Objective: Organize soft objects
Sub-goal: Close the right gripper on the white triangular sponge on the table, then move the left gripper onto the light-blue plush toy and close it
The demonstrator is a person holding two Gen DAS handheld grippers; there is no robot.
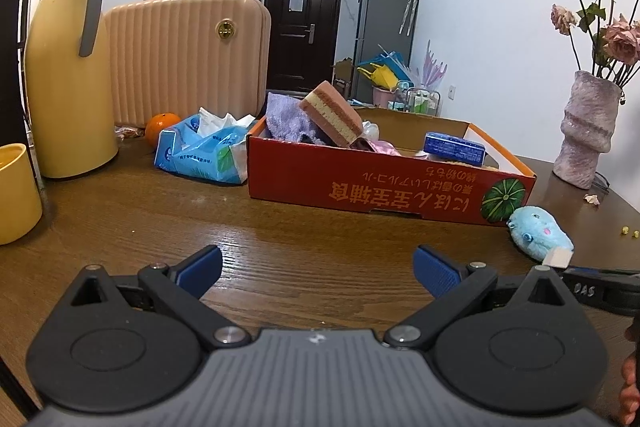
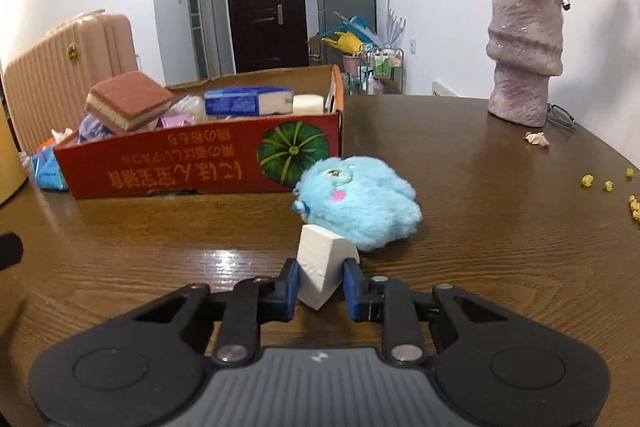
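1. Two grippers over a brown wooden table [image 2: 460,163], only one at work.
2. Right gripper [image 2: 320,285]: blue pads pinched on a white foam wedge [image 2: 320,267], squeezed from both sides, low over the tabletop; whether its lower corner touches the wood, cannot tell.
3. Jaws nearly shut around the wedge, little gap left, the soft foam giving under the pads.
4. Probably gripped this way for carrying to the red cardboard box [image 2: 200,163], where other soft things already lie: a pink-and-cream sponge [image 2: 128,99], purple cloth [image 1: 288,119], a blue packet [image 2: 248,101], a white block [image 2: 308,103].
5. Fluffy blue plush toy [image 2: 360,203] on the table just beyond the wedge, just beside the box's near corner, not yet put away; likely next in line.
6. Left gripper [image 1: 318,271]: jaws spread wide, nothing between the pads, hovering above bare wood, facing the box's long side; seemingly waiting.
7. Tissue pack [image 1: 204,155], orange [image 1: 160,127], yellow flask [image 1: 68,75] and vase [image 2: 524,55] apart from the action.
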